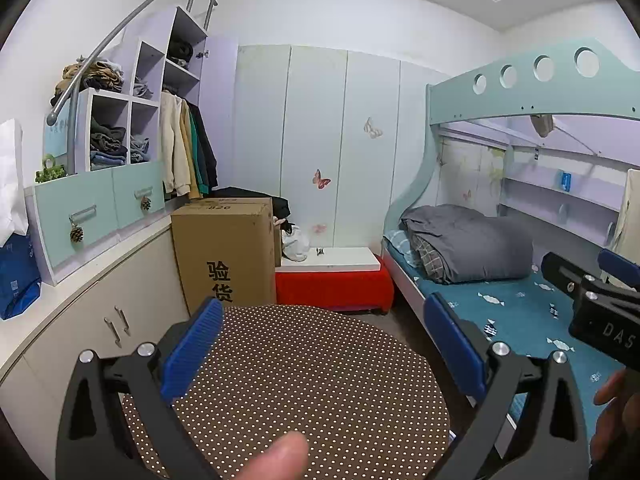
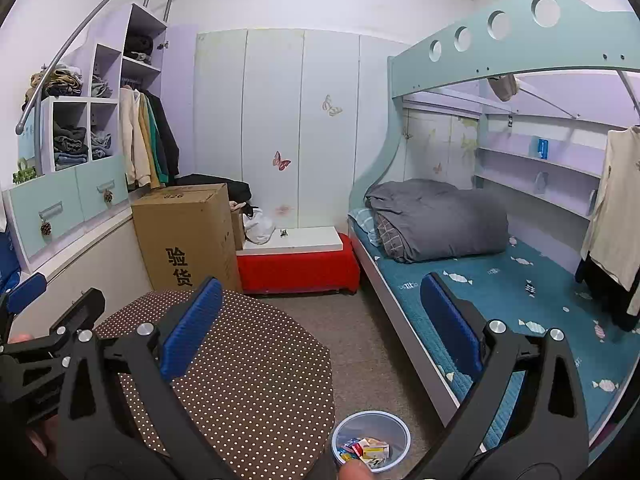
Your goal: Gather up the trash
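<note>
Far left: long cream bench [image 1: 80,292] along the wall, carrying a blue bag [image 1: 18,280] and a shelf unit [image 1: 120,120] with folded clothes; jackets [image 1: 188,148] hang beside it. A cardboard box [image 1: 224,248] stands on the floor at the bench's end, printed characters on its front. Just right of the box, a red ottoman [image 1: 334,286] with a white top.

Centre foreground: round polka-dot bench [image 1: 304,384], brown with pale dots, nothing visible on it.

Left claw [image 1: 324,348]: blue pads wide apart, gripping nothing, hovering over the round bench. A fingertip [image 1: 280,456] shows at the lower edge of the left wrist view.

Right claw [image 2: 320,324]: pads likewise spread apart and empty, held above the round bench's right edge and the carpet. In the left wrist view its black body appears at the far right, over the bed.

Trash: small wrappers and cartons [image 2: 368,450] lie inside a clear round bin [image 2: 404,436] on the floor, just right of the round bench, between it and the bed frame.

Right: bunk bed [image 2: 500,292] with teal sheet and a folded grey duvet [image 2: 436,224] at the head. A pale garment [image 2: 616,200] hangs at the far right.
</note>
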Demonstrator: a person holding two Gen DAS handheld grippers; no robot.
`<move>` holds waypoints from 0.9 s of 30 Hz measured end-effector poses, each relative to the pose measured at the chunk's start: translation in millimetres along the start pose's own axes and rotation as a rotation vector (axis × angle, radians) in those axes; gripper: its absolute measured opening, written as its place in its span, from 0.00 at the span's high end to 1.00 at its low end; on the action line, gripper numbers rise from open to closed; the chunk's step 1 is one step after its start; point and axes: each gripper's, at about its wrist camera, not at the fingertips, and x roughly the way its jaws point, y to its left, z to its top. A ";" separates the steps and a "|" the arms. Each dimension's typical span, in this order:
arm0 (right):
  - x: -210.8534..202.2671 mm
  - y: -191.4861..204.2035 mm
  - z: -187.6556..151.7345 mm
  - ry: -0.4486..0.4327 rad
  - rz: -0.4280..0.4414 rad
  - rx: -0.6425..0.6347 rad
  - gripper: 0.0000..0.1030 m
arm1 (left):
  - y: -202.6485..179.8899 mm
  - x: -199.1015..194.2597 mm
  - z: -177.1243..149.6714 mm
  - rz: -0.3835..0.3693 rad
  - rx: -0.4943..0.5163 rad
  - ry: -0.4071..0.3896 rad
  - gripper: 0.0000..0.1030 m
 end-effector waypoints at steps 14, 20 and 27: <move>0.3 1.7 -0.4 0.002 0.008 0.003 0.06 | 3.3 -0.7 1.5 -0.001 0.000 -0.003 0.04; 1.5 3.6 -0.9 0.003 0.008 0.006 0.06 | 2.6 -3.7 1.3 -0.005 0.001 -0.001 0.04; -0.3 10.4 -2.5 0.008 0.014 0.004 0.06 | 2.6 -4.9 1.9 -0.006 0.012 -0.013 0.04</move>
